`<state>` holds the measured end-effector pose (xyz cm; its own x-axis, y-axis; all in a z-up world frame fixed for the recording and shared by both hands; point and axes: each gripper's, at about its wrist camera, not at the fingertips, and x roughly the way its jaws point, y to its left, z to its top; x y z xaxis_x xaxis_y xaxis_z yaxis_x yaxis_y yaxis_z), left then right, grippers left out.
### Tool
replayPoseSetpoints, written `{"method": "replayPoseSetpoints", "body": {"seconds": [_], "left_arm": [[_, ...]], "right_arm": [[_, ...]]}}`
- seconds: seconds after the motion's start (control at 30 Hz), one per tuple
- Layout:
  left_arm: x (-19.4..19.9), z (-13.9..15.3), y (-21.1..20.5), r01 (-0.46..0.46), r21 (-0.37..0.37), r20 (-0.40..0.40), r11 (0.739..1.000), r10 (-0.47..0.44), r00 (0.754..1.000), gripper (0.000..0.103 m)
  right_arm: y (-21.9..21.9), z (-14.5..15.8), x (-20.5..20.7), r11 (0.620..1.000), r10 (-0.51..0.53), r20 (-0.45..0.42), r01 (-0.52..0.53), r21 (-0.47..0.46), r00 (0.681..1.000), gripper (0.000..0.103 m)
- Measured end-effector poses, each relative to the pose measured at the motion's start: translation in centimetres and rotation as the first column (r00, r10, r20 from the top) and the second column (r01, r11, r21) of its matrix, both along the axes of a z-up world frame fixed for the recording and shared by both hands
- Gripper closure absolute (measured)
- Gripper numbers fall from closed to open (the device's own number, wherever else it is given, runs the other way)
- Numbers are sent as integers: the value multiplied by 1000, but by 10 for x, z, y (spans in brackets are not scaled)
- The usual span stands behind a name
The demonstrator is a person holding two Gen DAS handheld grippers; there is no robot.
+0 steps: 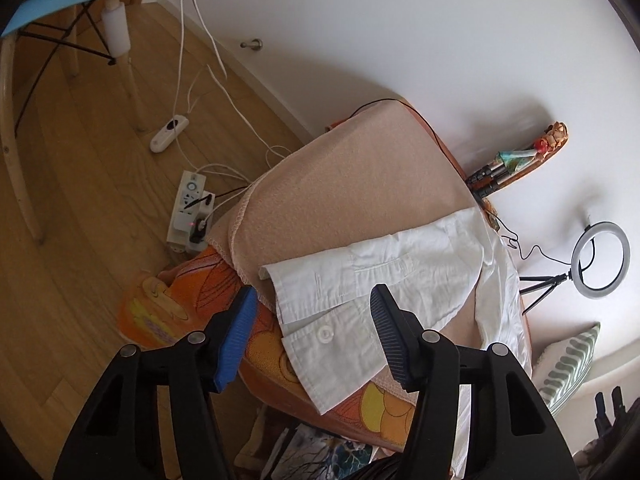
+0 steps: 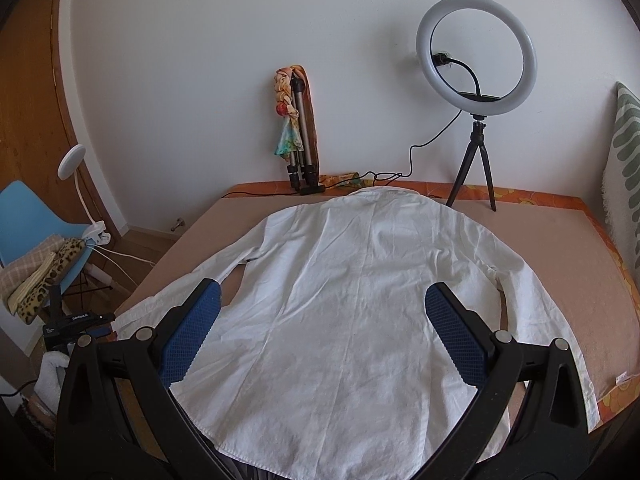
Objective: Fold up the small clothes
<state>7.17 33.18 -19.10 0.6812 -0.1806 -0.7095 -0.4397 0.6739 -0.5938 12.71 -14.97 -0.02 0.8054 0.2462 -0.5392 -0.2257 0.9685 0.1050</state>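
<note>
Left gripper point(image 1: 314, 334): jaws apart around the cuff point(image 1: 320, 334), pads not yet pressing; closing off-centre could pinch one layer only.
Shirt point(image 2: 352, 300): spread back-up on the tan blanket point(image 2: 560, 240), collar at twelve o'clock; left sleeve hangs over the edge at eight o'clock and may drag the shirt askew.
Right gripper point(image 2: 322, 334): jaws wide apart above the hem, holding nothing; lowering could wrinkle it.
</note>
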Motion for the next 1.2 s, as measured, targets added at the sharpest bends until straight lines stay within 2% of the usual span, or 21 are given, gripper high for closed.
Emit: {"method": "replayPoseSetpoints", "body": {"seconds": [0.1,0.2,0.27,0.33,0.4,0.43,0.57,0.7,0.83,1.0,1.1,1.2], "left_arm": [[8,-4,2,4,-6,2,1000,-4,1000,48],[13,-6,3,12,-10,7,1000,-12,1000,61],[16,-7,3,12,10,-2,1000,-12,1000,64],[20,-9,2,23,20,-5,1000,-23,1000,73],[23,-11,-1,36,35,-3,999,-36,999,92],[24,-11,-3,40,40,8,998,-41,999,95],[19,0,-11,27,44,101,999,-31,994,99],[7,27,-33,61,104,188,993,-80,979,100],[-4,61,-73,140,233,246,962,-197,949,100],[-19,91,-126,233,342,304,910,-341,889,100],[-25,100,-162,303,381,309,873,-430,848,100],[-31,102,-197,382,423,294,821,-524,800,100]], "right_arm": [[4,-1,2,1000,2,1,-2,-11,1000,0],[6,-3,2,1000,8,-1,-8,-14,1000,0],[6,-4,3,1000,8,-1,-8,-21,1000,0],[7,-4,4,1000,6,1,-6,-30,1000,0],[7,-6,7,1000,3,-4,-4,-30,1000,0],[7,-8,8,1000,3,-8,-3,-28,1000,0],[9,-15,14,1000,12,-28,-13,-25,1000,0],[15,-22,21,999,39,-56,-41,-32,998,0],[25,-31,35,997,62,-83,-65,-41,995,0],[42,-41,65,993,108,-141,-114,-39,984,0],[50,-45,96,987,159,-217,-151,50,963,1],[60,-51,134,973,207,-305,-163,164,929,11]]}}
